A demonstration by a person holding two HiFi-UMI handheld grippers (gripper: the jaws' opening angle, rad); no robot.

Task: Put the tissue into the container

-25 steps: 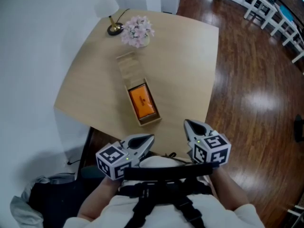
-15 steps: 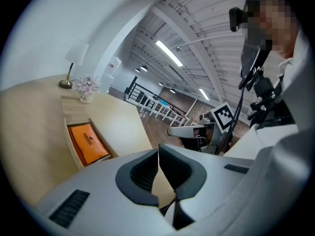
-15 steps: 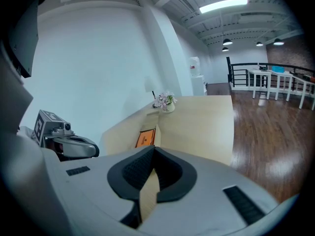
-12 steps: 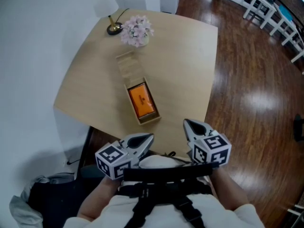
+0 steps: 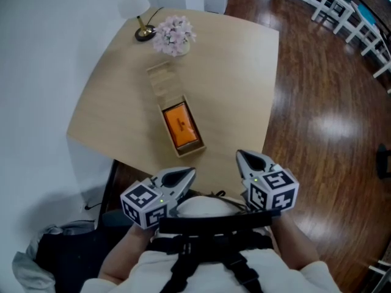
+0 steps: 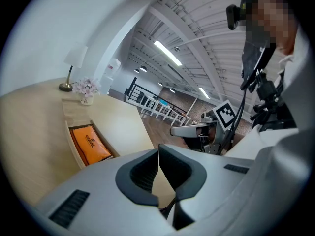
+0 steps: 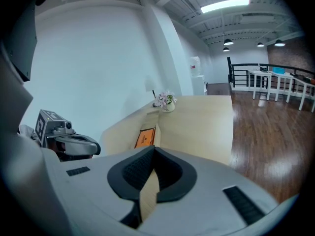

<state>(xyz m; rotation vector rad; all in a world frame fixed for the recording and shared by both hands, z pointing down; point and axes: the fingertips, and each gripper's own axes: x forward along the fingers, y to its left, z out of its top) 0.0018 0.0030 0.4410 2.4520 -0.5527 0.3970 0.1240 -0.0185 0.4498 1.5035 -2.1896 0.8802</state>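
Observation:
An orange tissue pack [image 5: 181,125] lies in the near half of a long wooden container [image 5: 162,83] on the light wooden table [image 5: 232,84]. Both grippers hover off the table's near edge, close to the person's body. The left gripper [image 5: 190,173] is shut with nothing in it and points toward the container's near end. To its right, the right gripper [image 5: 240,156] is also shut and empty. In the left gripper view the jaws [image 6: 158,152] meet, with the tissue pack [image 6: 88,142] ahead to the left. In the right gripper view the closed jaws [image 7: 153,154] point at the tissue pack [image 7: 145,137].
A vase of pink flowers [image 5: 174,35] and a lamp base [image 5: 145,34] stand at the table's far end, by the white wall. Dark wooden floor [image 5: 330,133] lies to the right, with white railings [image 5: 342,11] beyond. A dark bag [image 5: 55,249] sits on the floor at lower left.
The head view has shifted a little, so the table sits slightly higher in frame. Both grippers stay where they were, shut.

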